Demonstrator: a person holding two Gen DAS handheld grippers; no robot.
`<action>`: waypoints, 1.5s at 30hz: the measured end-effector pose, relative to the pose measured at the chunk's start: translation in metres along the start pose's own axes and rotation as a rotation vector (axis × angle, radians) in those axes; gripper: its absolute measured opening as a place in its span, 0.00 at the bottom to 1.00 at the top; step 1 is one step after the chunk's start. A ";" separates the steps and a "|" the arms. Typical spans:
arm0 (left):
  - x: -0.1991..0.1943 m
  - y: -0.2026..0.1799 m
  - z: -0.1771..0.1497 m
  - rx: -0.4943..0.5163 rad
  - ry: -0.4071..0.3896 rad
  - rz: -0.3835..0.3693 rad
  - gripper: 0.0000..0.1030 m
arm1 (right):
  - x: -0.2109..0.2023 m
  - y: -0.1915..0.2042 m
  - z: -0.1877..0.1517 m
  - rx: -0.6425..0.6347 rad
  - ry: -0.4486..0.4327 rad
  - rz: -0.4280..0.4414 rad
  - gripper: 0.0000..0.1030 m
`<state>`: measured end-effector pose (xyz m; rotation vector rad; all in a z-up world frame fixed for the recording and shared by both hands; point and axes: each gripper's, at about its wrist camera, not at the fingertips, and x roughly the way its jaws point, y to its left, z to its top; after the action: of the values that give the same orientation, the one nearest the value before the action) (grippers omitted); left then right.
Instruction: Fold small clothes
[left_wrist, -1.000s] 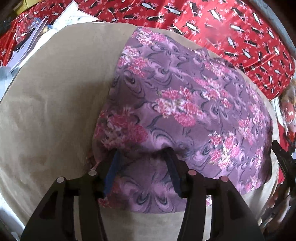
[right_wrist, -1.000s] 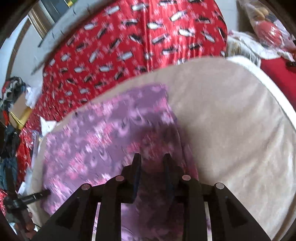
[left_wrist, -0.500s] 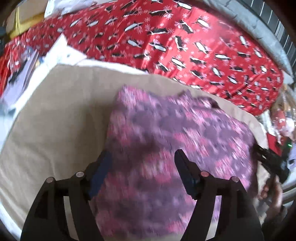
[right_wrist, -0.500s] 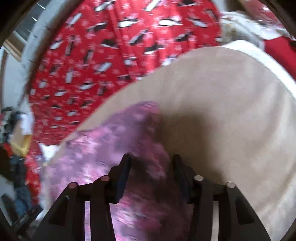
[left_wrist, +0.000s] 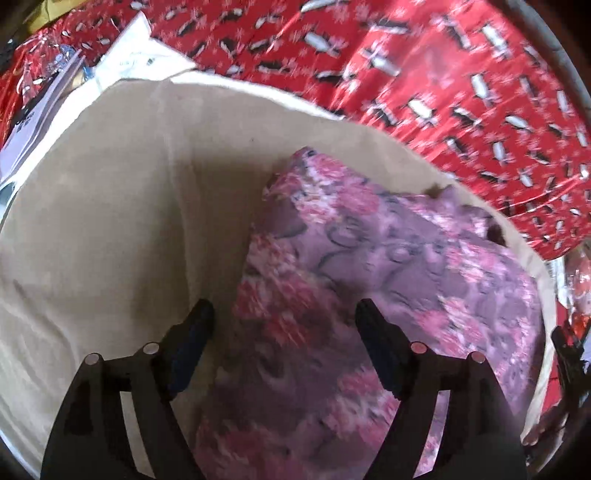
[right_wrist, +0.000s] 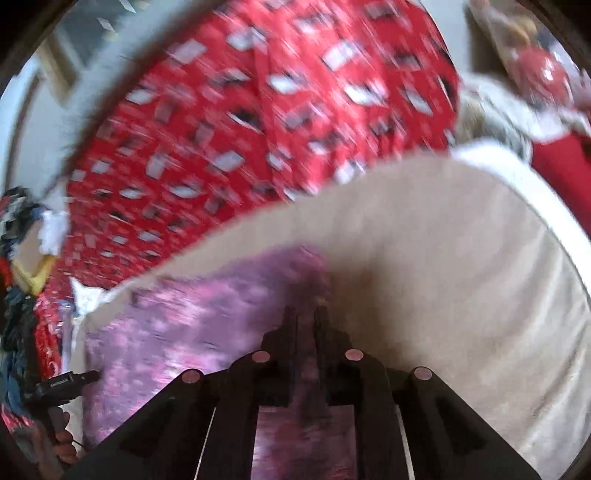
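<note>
A purple garment with pink flowers (left_wrist: 388, 280) lies on a round beige cushion (left_wrist: 110, 221). My left gripper (left_wrist: 284, 321) is open over the garment's left edge, with nothing between its fingers. In the right wrist view the same garment (right_wrist: 192, 332) lies left of centre, blurred. My right gripper (right_wrist: 305, 317) is nearly closed at the garment's right edge, with purple cloth in the narrow gap between its fingers. The left gripper (right_wrist: 70, 380) shows at the far left of that view.
A red blanket with penguin prints (left_wrist: 406, 74) lies behind the cushion. White papers (left_wrist: 136, 62) lie at the back left. A red bag and pale fabric (right_wrist: 535, 74) sit at the back right. The beige cushion (right_wrist: 461, 258) extends to the right.
My left gripper has let go of the cloth, opened wide and pulled back to the left. My right gripper opened half a second ago and has now closed on the garment's right edge.
</note>
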<state>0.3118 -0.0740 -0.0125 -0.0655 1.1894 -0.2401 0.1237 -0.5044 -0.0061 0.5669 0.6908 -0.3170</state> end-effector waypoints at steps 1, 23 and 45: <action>0.001 -0.005 -0.003 0.016 0.005 0.013 0.77 | 0.003 0.005 -0.004 -0.022 0.009 0.005 0.14; -0.037 -0.045 -0.071 0.178 -0.035 0.095 0.77 | -0.007 0.111 -0.086 -0.363 0.155 -0.038 0.36; -0.028 -0.049 -0.108 0.293 0.050 0.137 0.83 | -0.041 0.069 -0.100 -0.182 0.236 -0.175 0.52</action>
<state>0.1945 -0.1072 -0.0191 0.2786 1.1923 -0.2946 0.0745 -0.3868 -0.0152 0.3738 0.9896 -0.3488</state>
